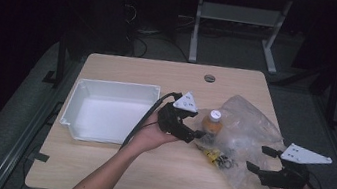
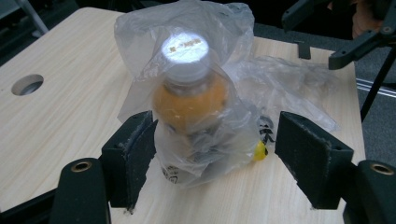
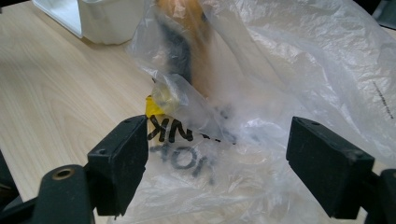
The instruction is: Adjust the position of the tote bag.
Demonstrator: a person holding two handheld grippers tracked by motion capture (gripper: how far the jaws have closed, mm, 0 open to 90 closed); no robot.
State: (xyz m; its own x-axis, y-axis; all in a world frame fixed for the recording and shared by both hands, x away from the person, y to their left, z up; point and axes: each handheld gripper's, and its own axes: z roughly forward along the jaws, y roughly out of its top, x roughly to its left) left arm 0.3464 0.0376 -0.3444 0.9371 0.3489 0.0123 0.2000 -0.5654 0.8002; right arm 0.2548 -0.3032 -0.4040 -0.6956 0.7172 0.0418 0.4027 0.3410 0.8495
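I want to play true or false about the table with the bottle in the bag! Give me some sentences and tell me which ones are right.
1. The orange bottle with a white cap is inside a clear plastic bag. True.
2. The bottle lies flat on the pale wooden table. False: it stands upright, cap on top.
3. The left gripper has its jaws open on either side of the bagged bottle. True.
4. The white plastic tray is full of bottles. False: nothing shows inside it.
5. The right gripper is squeezing the bottle. False: its jaws are open over the crumpled bag, with the bottle farther off.
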